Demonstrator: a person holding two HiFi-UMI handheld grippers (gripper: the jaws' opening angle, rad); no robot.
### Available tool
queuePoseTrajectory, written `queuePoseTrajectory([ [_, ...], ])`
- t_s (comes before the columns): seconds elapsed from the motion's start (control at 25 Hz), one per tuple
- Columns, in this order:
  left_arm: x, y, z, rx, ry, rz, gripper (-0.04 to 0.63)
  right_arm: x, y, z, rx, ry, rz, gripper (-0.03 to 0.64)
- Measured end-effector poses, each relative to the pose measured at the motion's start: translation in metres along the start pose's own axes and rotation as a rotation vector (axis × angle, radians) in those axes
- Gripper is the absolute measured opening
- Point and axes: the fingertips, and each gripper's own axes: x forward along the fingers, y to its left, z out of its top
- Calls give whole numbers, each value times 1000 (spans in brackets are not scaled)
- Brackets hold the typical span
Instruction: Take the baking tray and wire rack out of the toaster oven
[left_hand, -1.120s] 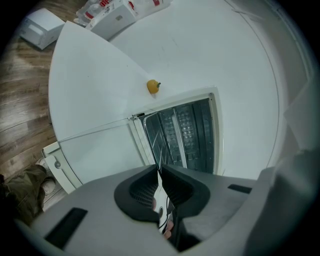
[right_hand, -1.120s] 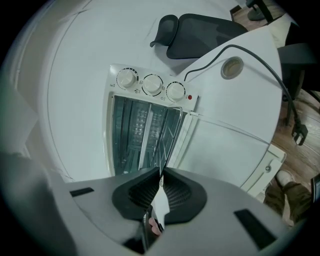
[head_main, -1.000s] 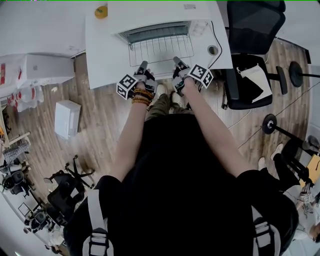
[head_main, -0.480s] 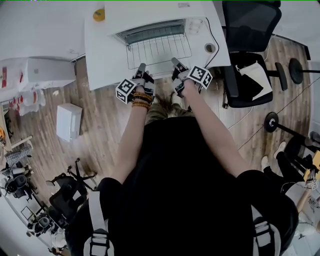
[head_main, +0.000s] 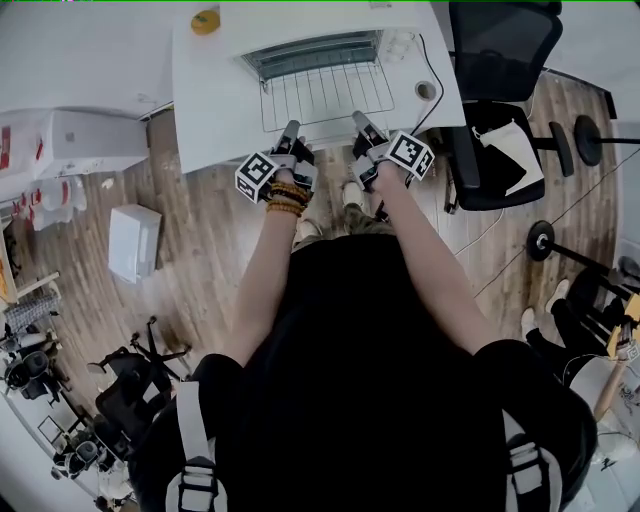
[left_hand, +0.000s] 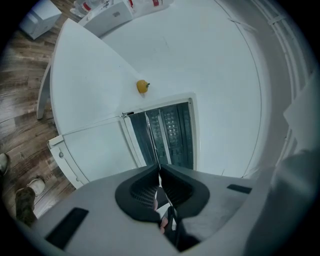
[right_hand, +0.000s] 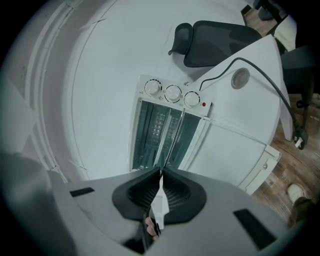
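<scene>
A white toaster oven (head_main: 310, 45) stands on a white table with its door (left_hand: 95, 147) folded down towards me. The wire rack (head_main: 325, 95) is drawn out over the door. My left gripper (head_main: 290, 130) is shut on the left part of the rack's near edge, and my right gripper (head_main: 358, 122) is shut on the right part. In each gripper view the wire rack (left_hand: 152, 142) (right_hand: 171, 142) runs edge-on as a thin line from the shut jaws of the left gripper (left_hand: 160, 170) or the right gripper (right_hand: 161, 172) into the dark oven cavity. I cannot make out a baking tray.
A small yellow object (head_main: 205, 20) lies on the table left of the oven. A black cable (right_hand: 270, 82) and a round grommet (right_hand: 240, 77) are on the right, near the oven's three knobs (right_hand: 172, 93). A black office chair (head_main: 500, 60) stands right of the table.
Both grippers have risen a little, with the rack's near edge still held between their jaws. The rack remains drawn out over the open door.
</scene>
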Motion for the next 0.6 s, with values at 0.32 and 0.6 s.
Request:
queuePoseTrajectory([
  [0.32,-22,4,-8,-12,42,-15,34,-18,11,-15,-73,-31,19,40],
  [0.6,-44,3,-2,-19,56,-43,34,-27,26,-37,-109,-35,33,38],
])
